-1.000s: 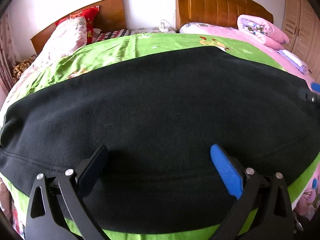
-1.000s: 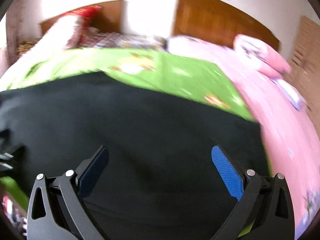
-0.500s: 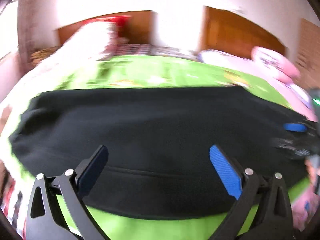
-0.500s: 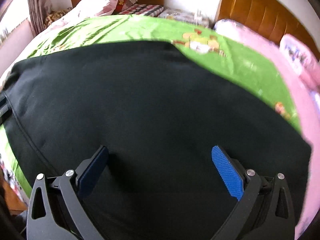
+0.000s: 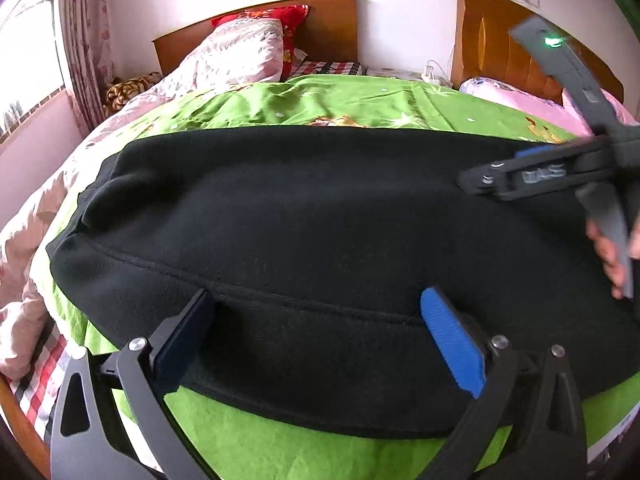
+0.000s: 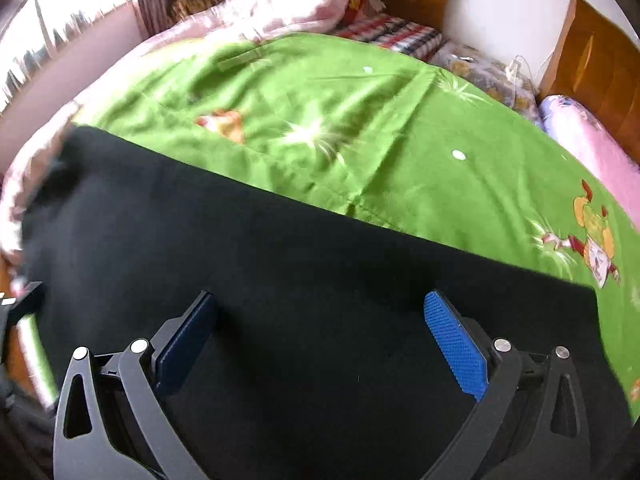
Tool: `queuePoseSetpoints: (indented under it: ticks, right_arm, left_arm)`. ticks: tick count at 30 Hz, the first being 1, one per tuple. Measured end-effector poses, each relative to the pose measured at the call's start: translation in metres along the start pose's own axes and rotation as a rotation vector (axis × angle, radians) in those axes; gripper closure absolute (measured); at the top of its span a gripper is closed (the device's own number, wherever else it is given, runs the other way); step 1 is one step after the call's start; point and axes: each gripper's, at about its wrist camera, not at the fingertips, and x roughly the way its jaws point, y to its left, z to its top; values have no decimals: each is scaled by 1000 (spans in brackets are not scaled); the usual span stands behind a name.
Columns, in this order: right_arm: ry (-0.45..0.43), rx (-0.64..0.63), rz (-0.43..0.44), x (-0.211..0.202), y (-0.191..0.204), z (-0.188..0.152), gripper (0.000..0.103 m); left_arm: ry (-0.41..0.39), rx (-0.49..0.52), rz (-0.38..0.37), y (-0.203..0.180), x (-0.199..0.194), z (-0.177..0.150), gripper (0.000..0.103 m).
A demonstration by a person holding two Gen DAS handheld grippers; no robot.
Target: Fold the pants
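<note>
Black fleece pants point(image 5: 320, 240) lie spread flat across the green bedspread point(image 5: 360, 100), already doubled into 1 long band, probably so the next fold can run end to end. Both tools hover with jaws released and gripping nothing: the left gripper point(image 5: 320, 320) over the near seam at 6 o'clock, the right gripper point(image 6: 320, 328) over the cloth toward 3 o'clock. A pink quilt point(image 5: 224, 52) and pillows crowd 11 o'clock, well apart from the pants; nothing blocks the fold.
</note>
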Motion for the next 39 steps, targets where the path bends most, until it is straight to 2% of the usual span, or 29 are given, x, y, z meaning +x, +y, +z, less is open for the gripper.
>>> queuePoseSetpoints:
  ticks: [3, 6, 9, 11, 13, 14, 16, 18, 19, 22, 26, 28, 32, 34, 36, 38, 39]
  right_arm:
    - [1, 4, -59, -8, 9, 6, 4]
    - [-41, -47, 18, -17, 35, 8, 4]
    - [10, -78, 37, 5, 54, 15, 4]
    - [-14, -68, 24, 14, 56, 18, 4]
    - [-14, -50, 12, 9, 55, 20, 4]
    - [-41, -47, -12, 3, 57, 20, 4]
    - [-96, -56, 1, -9, 63, 20, 4]
    - [-137, -71, 35, -16, 77, 25, 4]
    - [-148, -85, 48, -17, 87, 27, 4]
    - [-155, -142, 81, -11, 122, 41, 4]
    - [-115, -195, 103, 7, 160, 54, 4]
    - [-67, -239, 35, 27, 179, 60, 4]
    - [-36, -178, 74, 35, 174, 72, 4]
    - [-26, -166, 94, 22, 170, 72, 4]
    - [-90, -156, 171, -6, 160, 62, 4]
    - [-144, -141, 202, -32, 148, 50, 4]
    - [-169, -127, 210, -49, 136, 38, 4]
  left_arm:
    - [-5, 1, -6, 2, 2, 1, 1]
    - [-7, 2, -8, 2, 4, 3, 1]
    - [-10, 2, -16, 4, 3, 2, 1]
    - [-17, 2, -43, 8, -1, 3, 1]
    - [-39, -31, -121, 21, -17, 0, 2]
    - [-67, -60, -145, 30, -26, -2, 2]
    - [-129, -108, -127, 50, -43, -5, 2]
    - [-154, -148, -78, 68, -48, -8, 2]
    - [-137, -162, -77, 74, -44, -8, 2]
    - [5, -176, -44, 79, -13, -14, 1]
    - [-1, -202, -71, 82, -10, -21, 1]
    - [5, -199, -76, 81, -9, -20, 1]
    - [16, -201, -85, 81, -10, -21, 1]
    - [24, -222, -116, 87, -16, -23, 1]
    - [3, -282, -198, 103, -27, -28, 2]
    - [-47, -374, -266, 131, -41, -32, 2]
    - [-74, -460, -321, 155, -48, -36, 2]
